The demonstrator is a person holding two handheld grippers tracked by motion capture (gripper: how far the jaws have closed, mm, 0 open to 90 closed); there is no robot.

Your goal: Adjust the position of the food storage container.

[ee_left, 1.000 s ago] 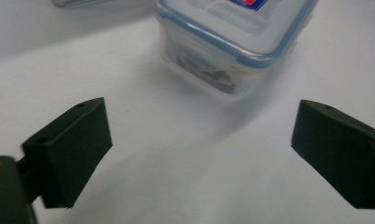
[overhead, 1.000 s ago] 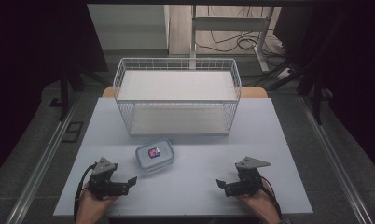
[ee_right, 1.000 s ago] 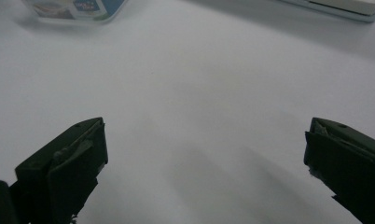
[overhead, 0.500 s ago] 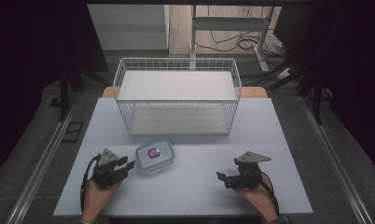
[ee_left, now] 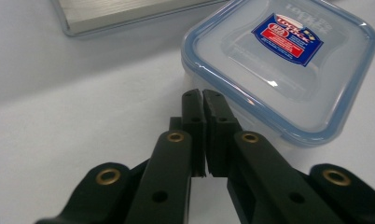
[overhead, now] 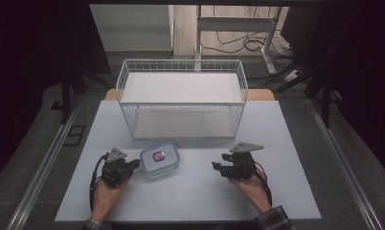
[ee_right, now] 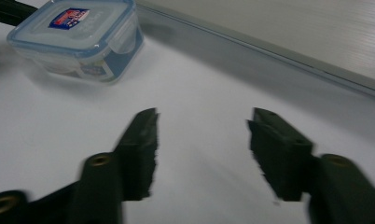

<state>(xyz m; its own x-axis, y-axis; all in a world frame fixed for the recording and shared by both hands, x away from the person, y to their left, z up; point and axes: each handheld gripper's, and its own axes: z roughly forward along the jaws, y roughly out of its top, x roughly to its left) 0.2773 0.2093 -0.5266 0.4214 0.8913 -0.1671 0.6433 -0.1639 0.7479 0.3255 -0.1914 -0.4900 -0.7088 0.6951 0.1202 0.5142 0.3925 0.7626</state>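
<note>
The left hand-held gripper [ee_left: 202,95] is sitting fully closed on nothing, tips just beside the lidded container [ee_left: 288,70]. The right hand-held gripper [ee_right: 202,122], well apart from it, has just been closing, half-open and empty. Neither is gripping yet.

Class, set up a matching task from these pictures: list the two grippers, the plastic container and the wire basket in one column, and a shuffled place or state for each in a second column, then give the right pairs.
Things:
1. left gripper
2. right gripper
3. plastic container
4. wire basket

Places and states:
A. at the far side of the table, nothing in it
B. jaws apart, nothing between them
C. lid on, blue rim, red and blue label
D. jaws together, tips at the container's edge

Pairs: 1-D, 2-B, 3-C, 4-A
</note>
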